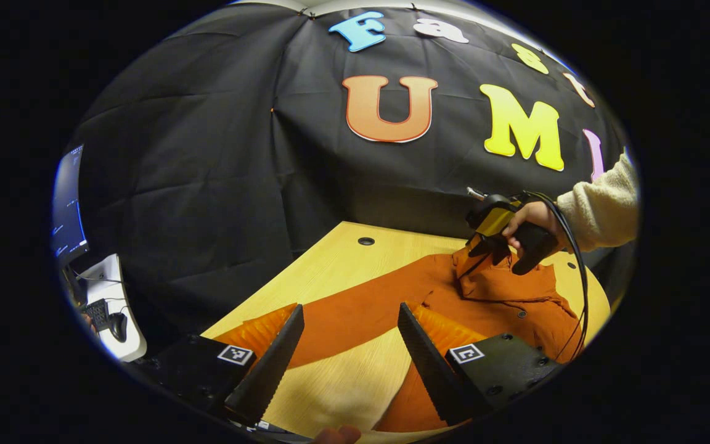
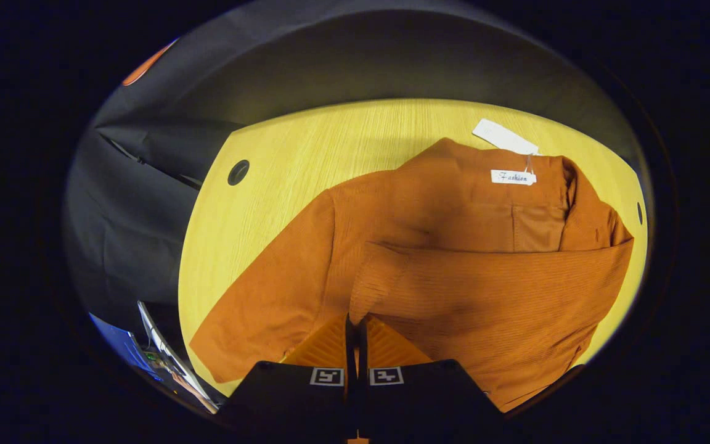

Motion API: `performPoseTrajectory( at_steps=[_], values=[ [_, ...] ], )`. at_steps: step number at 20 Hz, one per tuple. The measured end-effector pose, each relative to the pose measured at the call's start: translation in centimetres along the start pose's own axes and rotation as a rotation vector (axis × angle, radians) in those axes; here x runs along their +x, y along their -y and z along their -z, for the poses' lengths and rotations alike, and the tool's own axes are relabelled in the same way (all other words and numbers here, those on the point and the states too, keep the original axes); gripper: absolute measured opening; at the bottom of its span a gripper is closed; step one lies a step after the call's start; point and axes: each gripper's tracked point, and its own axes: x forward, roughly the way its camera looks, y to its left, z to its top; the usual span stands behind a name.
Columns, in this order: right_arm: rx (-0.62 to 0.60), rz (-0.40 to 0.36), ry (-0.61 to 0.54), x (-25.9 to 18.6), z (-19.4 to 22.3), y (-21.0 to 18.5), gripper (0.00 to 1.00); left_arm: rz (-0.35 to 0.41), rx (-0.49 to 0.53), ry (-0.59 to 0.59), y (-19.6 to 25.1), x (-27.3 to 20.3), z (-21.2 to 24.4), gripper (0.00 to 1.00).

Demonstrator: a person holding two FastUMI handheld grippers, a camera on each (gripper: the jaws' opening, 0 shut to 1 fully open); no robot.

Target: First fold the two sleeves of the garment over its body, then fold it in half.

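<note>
An orange garment [image 1: 503, 296] lies spread on the wooden table [image 1: 342, 246]. One long sleeve [image 1: 379, 302] stretches out flat toward my left gripper [image 1: 349, 313], which hovers open just above it, one finger on each side in the view. Farther off, a hand holds my right gripper [image 1: 484, 246], and a peak of fabric is pulled up to its tips. In the right gripper view the other sleeve [image 2: 484, 290] lies across the garment's body [image 2: 453, 209], and my right gripper [image 2: 355, 320] is shut on that sleeve's end.
The table [image 2: 306, 148] has a round cable hole [image 2: 238, 172] near its far edge. White tags [image 2: 503, 137] hang at the garment's collar. Off the table's left stands a white desk [image 1: 108, 290] with a mouse [image 1: 118, 324] and a monitor [image 1: 68, 197]. A cream-sleeved arm [image 1: 601, 209] reaches in from the right.
</note>
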Motion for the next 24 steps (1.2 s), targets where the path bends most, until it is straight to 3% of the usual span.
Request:
performPoseTrajectory(
  at_steps=[2, 4, 6, 7, 9, 12, 14, 17, 19, 20, 23, 24],
  values=[
    [-0.02, 0.027, 0.01, 0.5, 0.0, -0.3, 0.06, -0.006, -0.003, -0.014, -0.6, 0.1, 0.5, 0.99],
    [-0.021, -0.031, 0.008, -0.2, 0.4, -1.8, 0.04, -0.029, -0.008, -0.042, -1.8, 0.3, 1.5, 0.99],
    [-0.038, -0.038, 0.016, -1.2, 0.3, -3.0, 0.44, -0.045, -0.017, -0.058, -2.8, 0.5, 2.3, 0.99],
    [-0.055, -0.022, 0.037, -1.7, 0.4, -2.4, 0.51, -0.059, -0.016, -0.063, -3.2, 0.7, 2.5, 0.99],
    [-0.077, -0.034, 0.067, -3.2, 0.8, -2.9, 0.49, -0.071, -0.037, -0.12, -4.1, 1.3, 3.7, 0.99],
    [-0.164, -0.04, 0.062, -6.4, 3.1, -2.1, 0.87, -0.12, -0.133, -0.213, -5.7, 2.7, 4.9, 0.99],
    [-0.267, -0.005, 0.09, -8.0, 4.4, 0.2, 0.98, -0.185, -0.19, -0.291, -7.5, 4.0, 6.2, 0.99],
    [-0.358, 0.013, 0.159, -11.0, 6.6, 3.1, 0.94, -0.255, -0.305, -0.411, -8.9, 6.1, 8.6, 1.0],
    [-0.409, -0.013, 0.2, -12.8, 8.5, 4.7, 0.99, -0.316, -0.355, -0.506, -10.5, 7.0, 10.4, 0.98],
    [-0.42, -0.004, 0.224, -13.9, 9.5, 5.9, 0.94, -0.331, -0.376, -0.558, -10.8, 7.5, 11.2, 0.98],
    [-0.391, 0.045, 0.298, -16.7, 12.1, 10.5, 0.98, -0.357, -0.418, -0.67, -11.0, 8.6, 12.6, 0.99],
    [-0.373, 0.051, 0.32, -17.7, 13.0, 12.0, 0.94, -0.343, -0.433, -0.68, -11.0, 9.4, 11.9, 0.89]
  ],
)
